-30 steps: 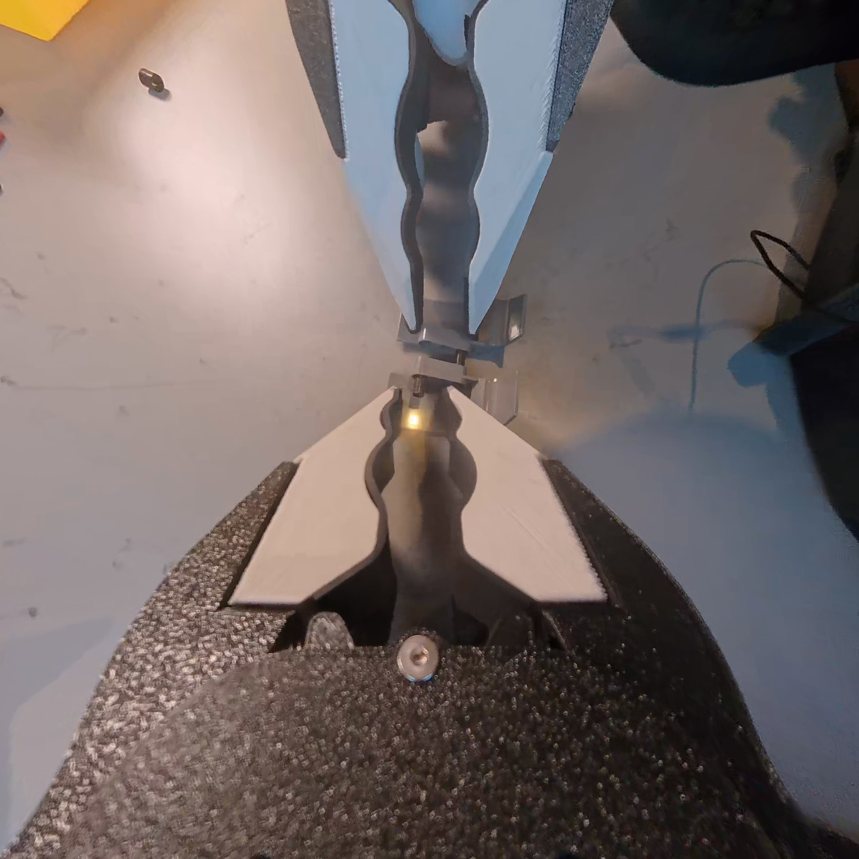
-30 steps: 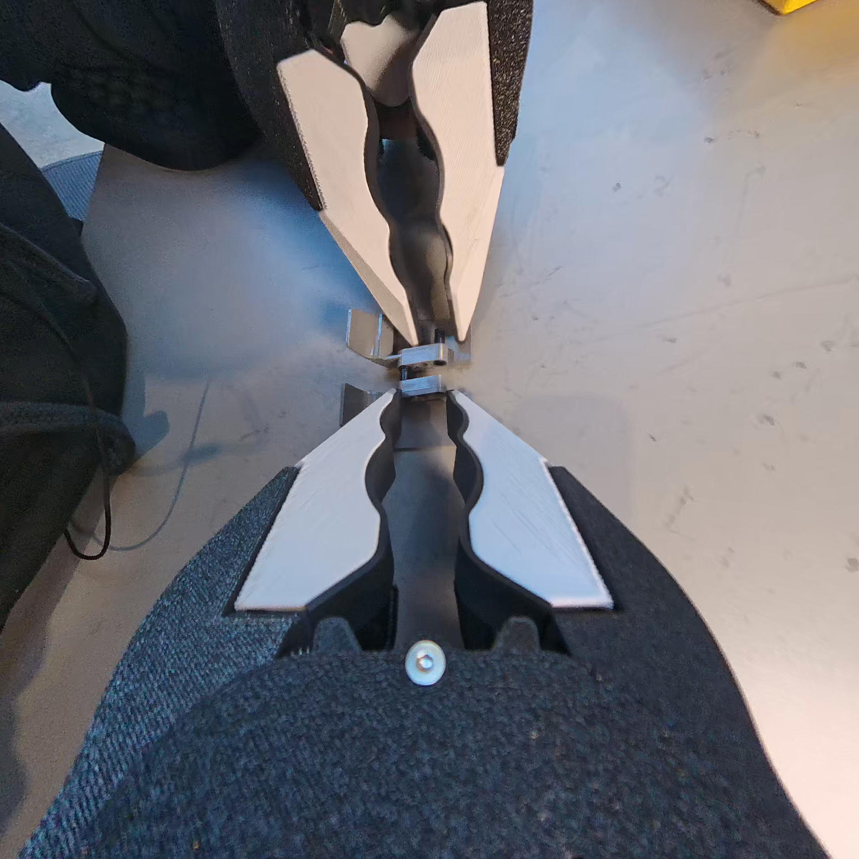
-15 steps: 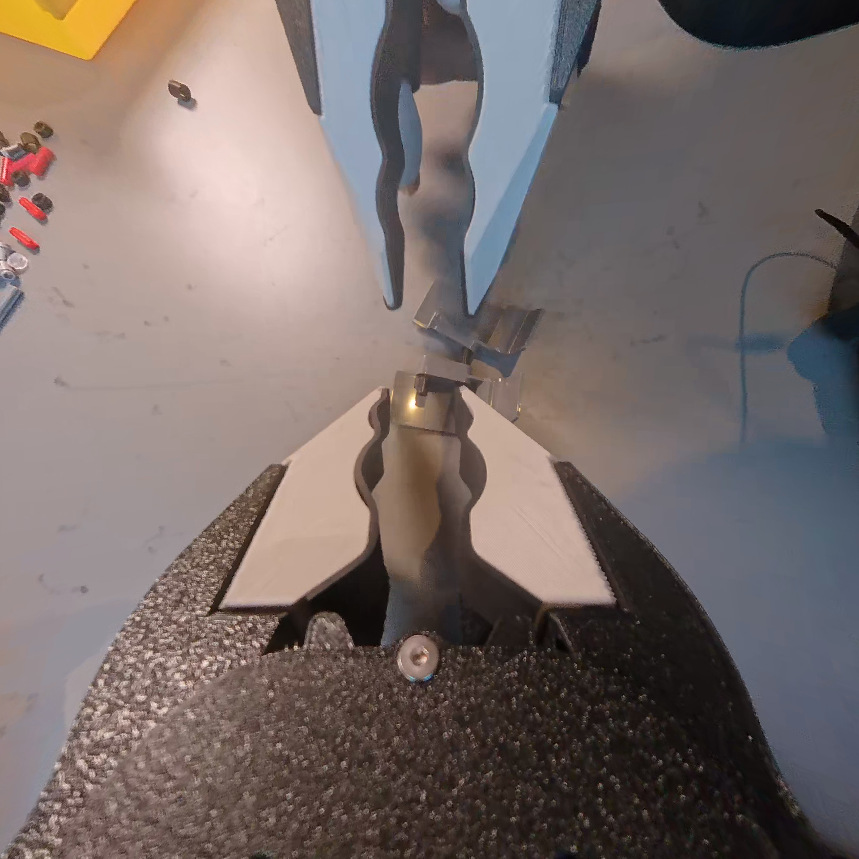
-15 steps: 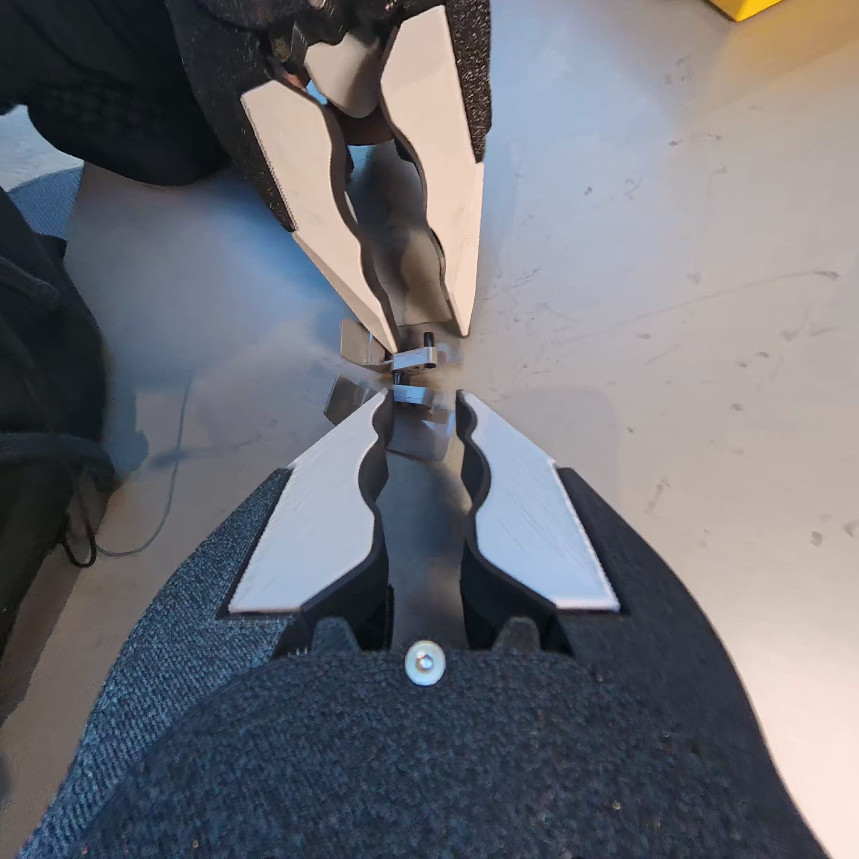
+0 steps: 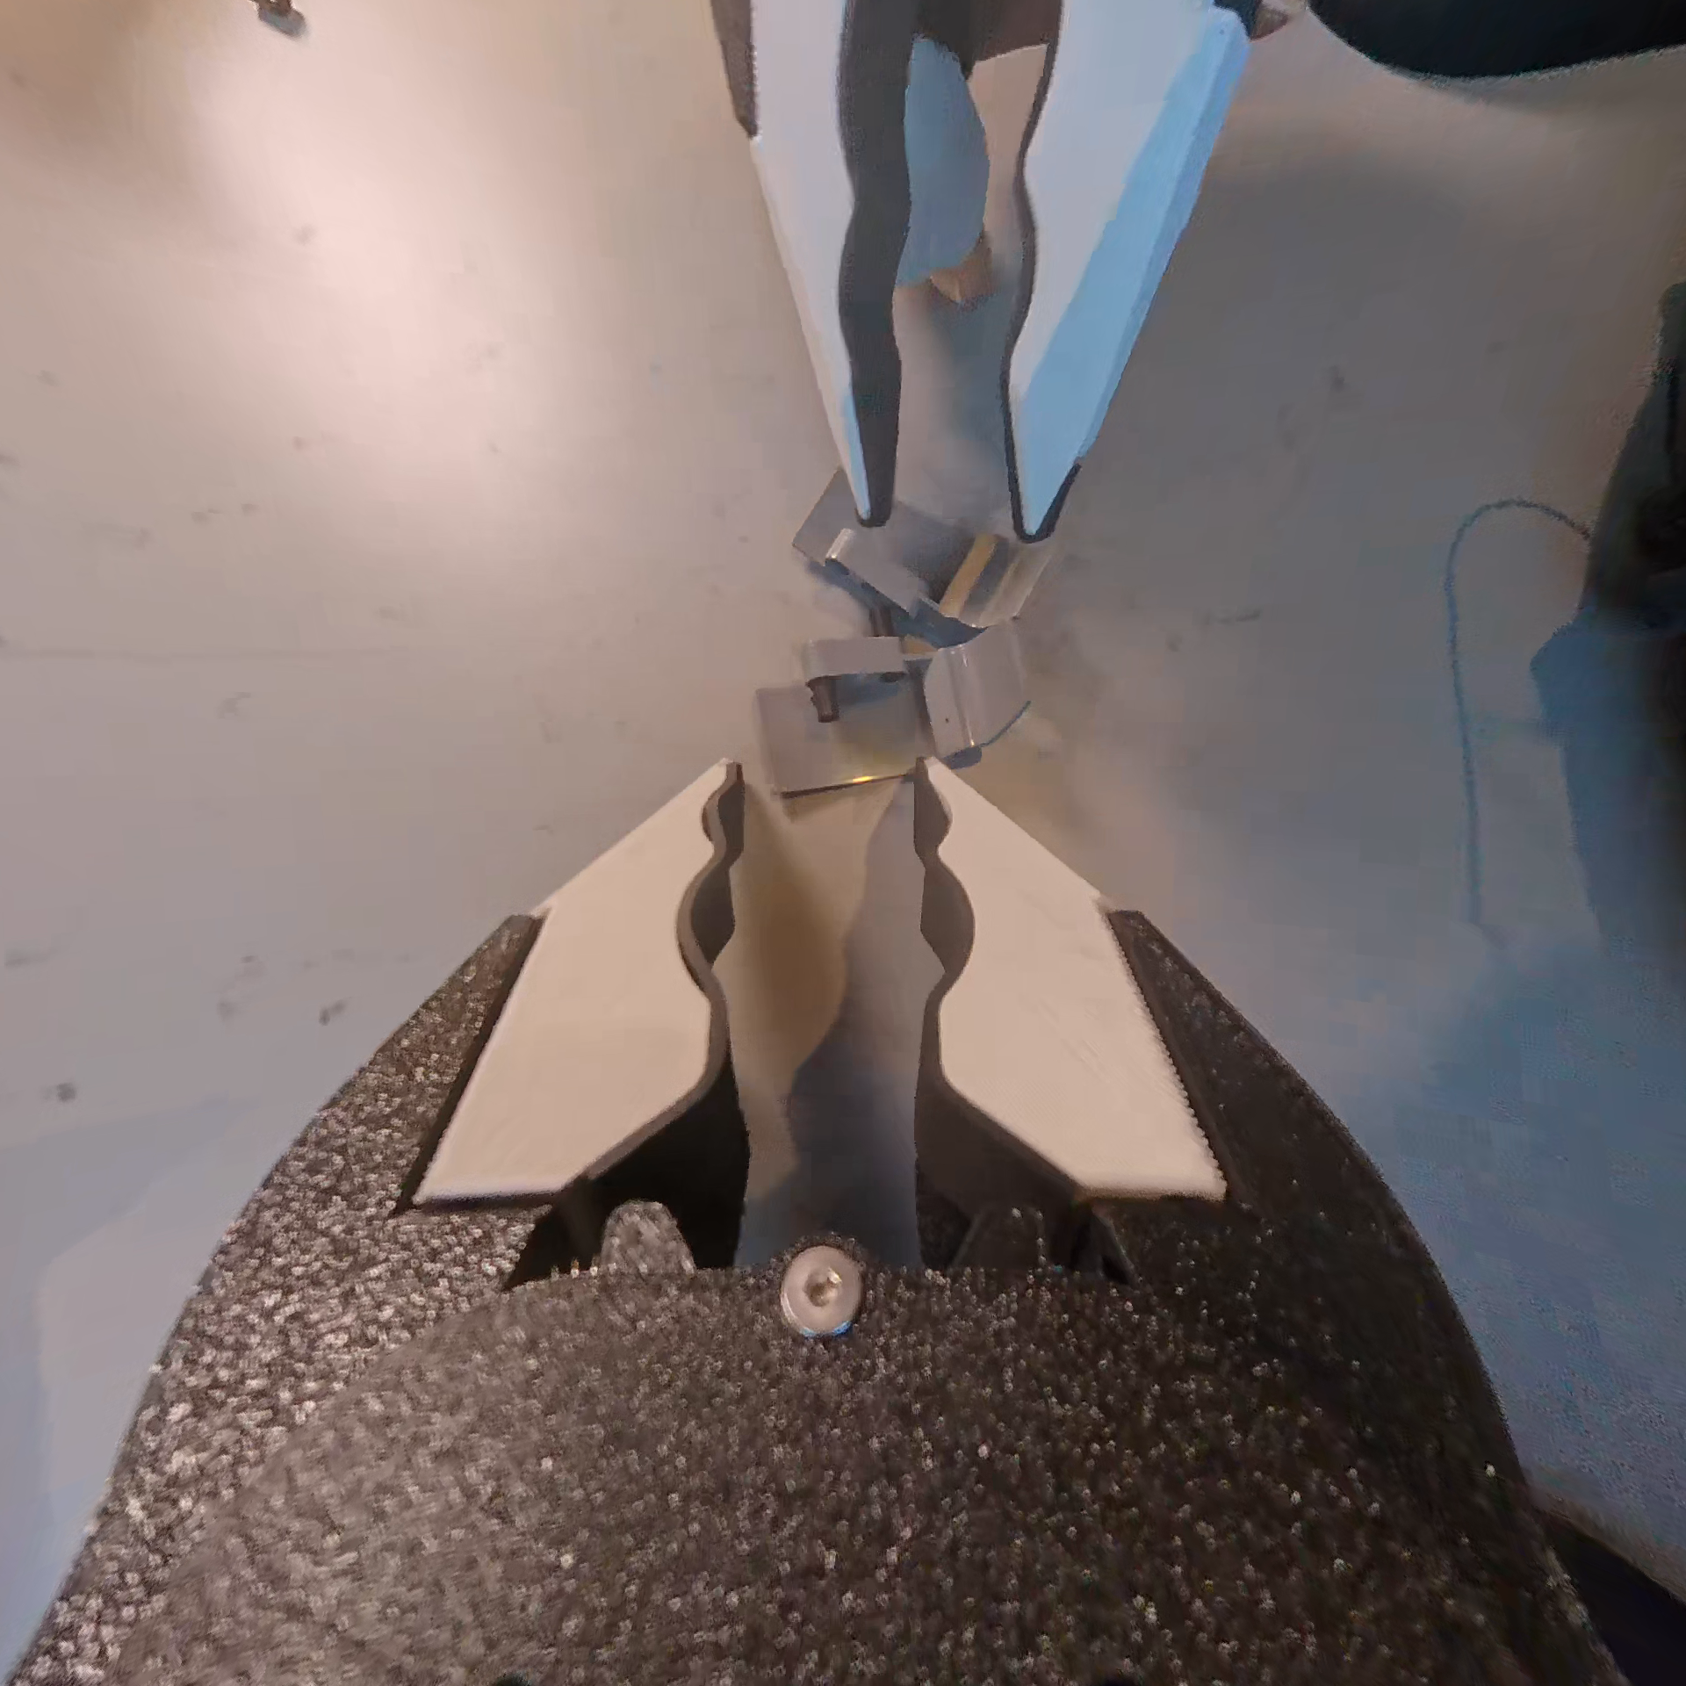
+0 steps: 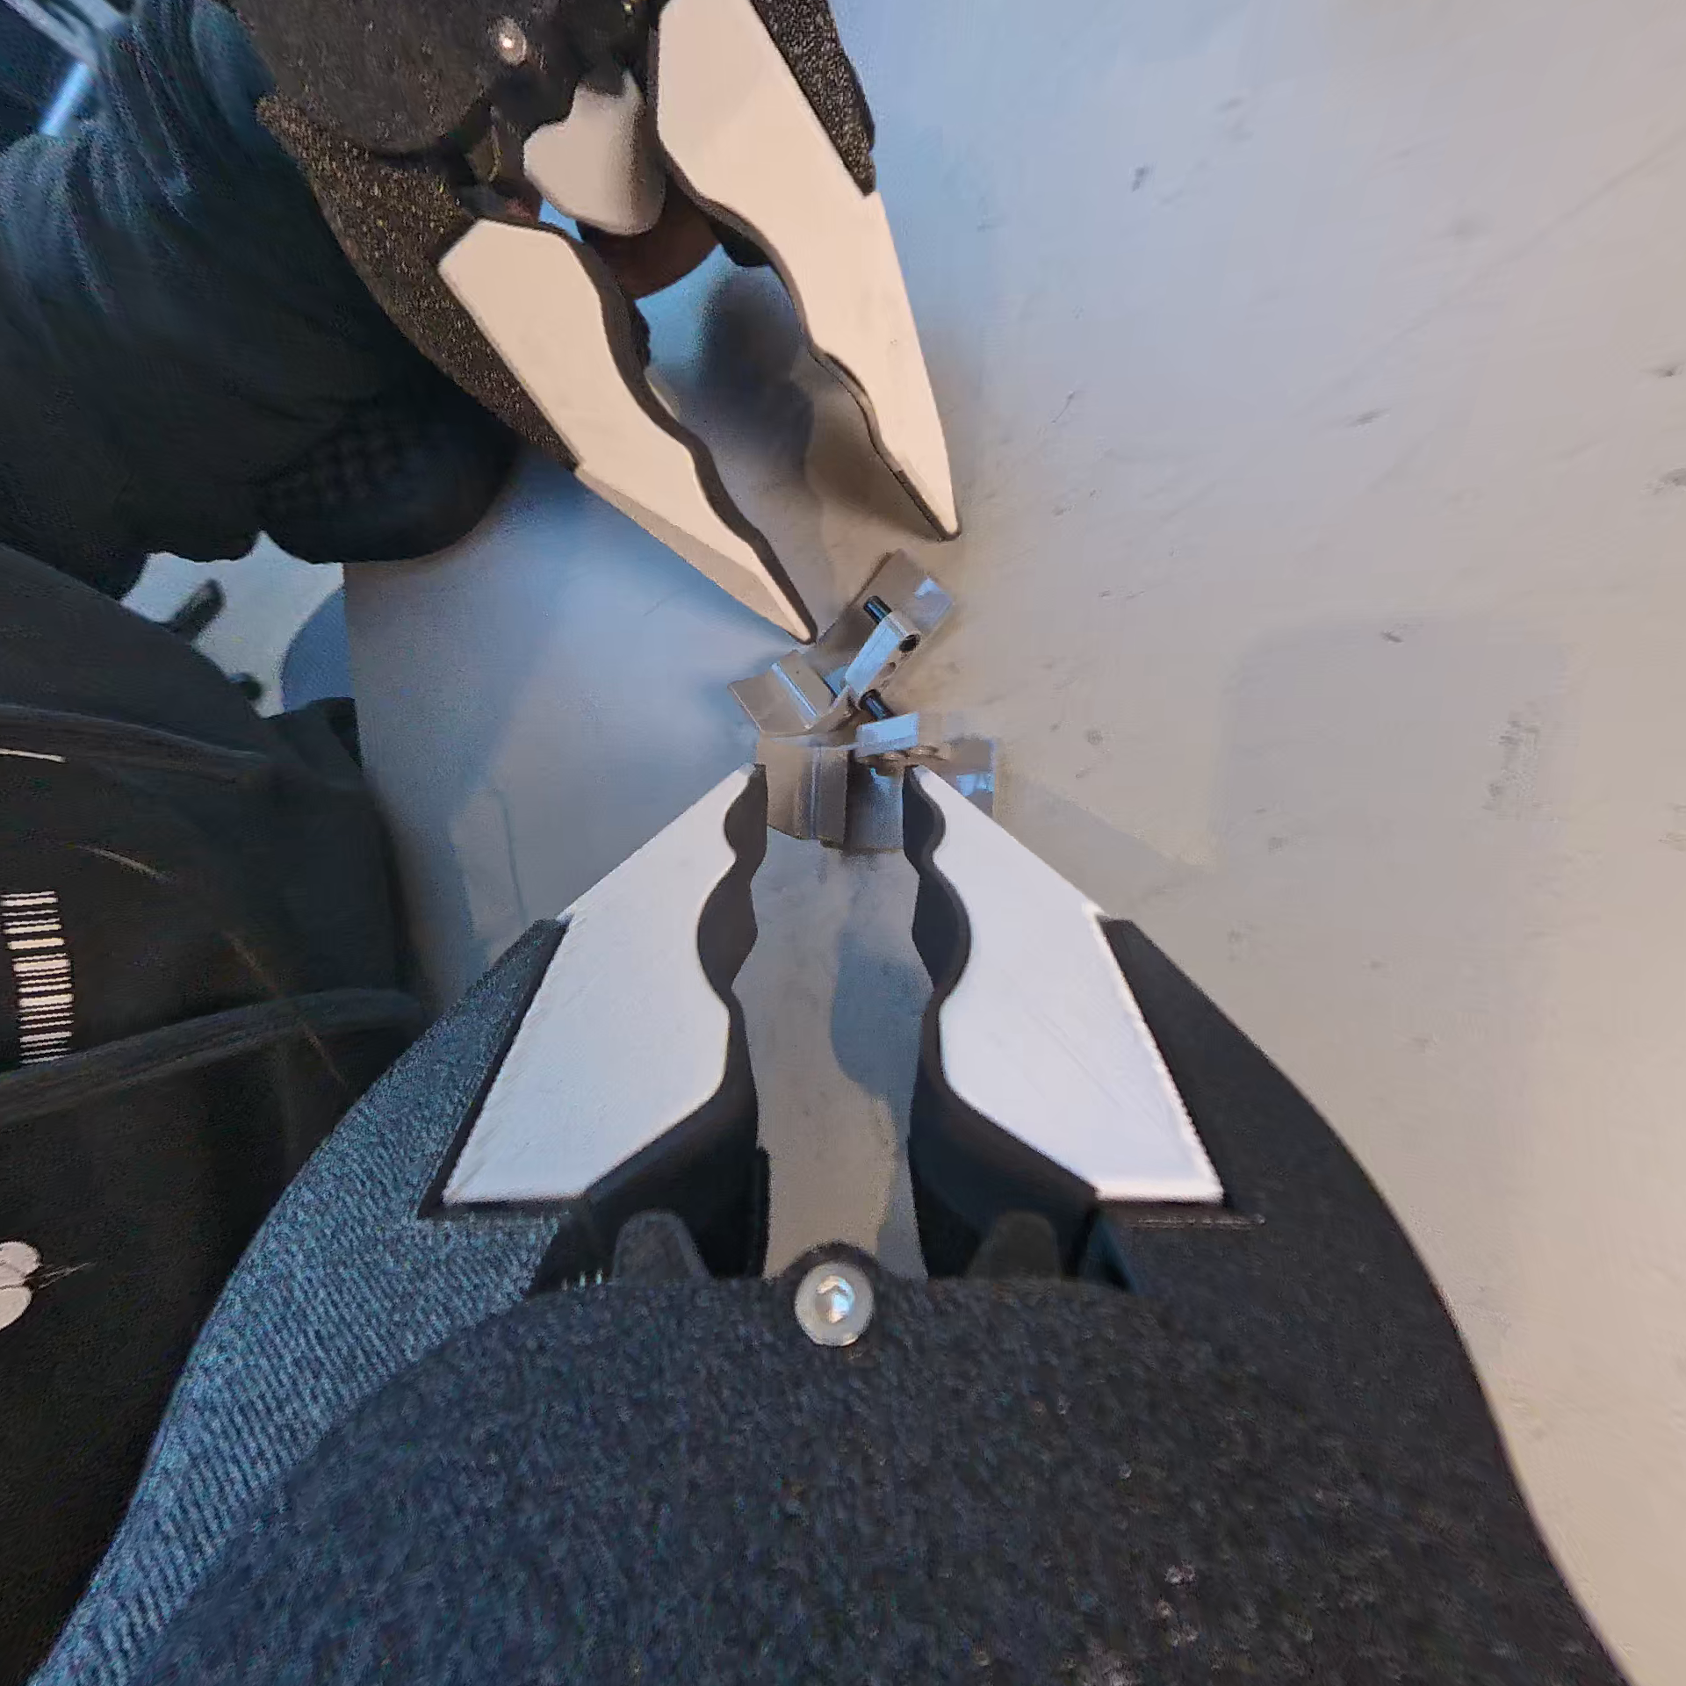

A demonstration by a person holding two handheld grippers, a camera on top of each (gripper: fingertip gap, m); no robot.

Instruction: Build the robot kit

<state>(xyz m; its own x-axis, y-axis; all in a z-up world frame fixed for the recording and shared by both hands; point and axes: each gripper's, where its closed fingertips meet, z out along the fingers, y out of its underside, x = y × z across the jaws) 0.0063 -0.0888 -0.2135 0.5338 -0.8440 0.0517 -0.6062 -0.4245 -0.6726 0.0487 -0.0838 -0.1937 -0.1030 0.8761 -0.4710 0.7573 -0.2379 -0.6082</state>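
Observation:
Two small bent metal brackets joined by a short black pin lie on the grey table (image 5: pixel 365 547) between my two grippers, which face each other tip to tip. In the left wrist view the near bracket (image 5: pixel 848 721) lies just beyond my open left gripper (image 5: pixel 826 771). The far bracket (image 5: pixel 921 575) sits at the tips of the open right gripper (image 5: pixel 949 525). In the right wrist view one bracket (image 6: pixel 807 794) lies between the tips of my open right gripper (image 6: pixel 835 775) without being clamped. The other bracket (image 6: pixel 876 629) lies under the left gripper (image 6: pixel 874 582).
A thin black cable (image 5: pixel 1460 684) loops on the table to the right. A small dark nut (image 5: pixel 278 9) lies far left. A person's dark sleeve (image 6: pixel 182 365) and a black bag (image 6: pixel 137 912) fill the left of the right wrist view. The left gripper's tips are roughly 6 centimetres from the right gripper's. From the right gripper's tips to the small dark nut (image 5: pixel 278 9) is close to 20 centimetres.
Both grippers were shut on the brackets one second ago. Both have opened and let go, and the joined brackets now lie skewed on the table.

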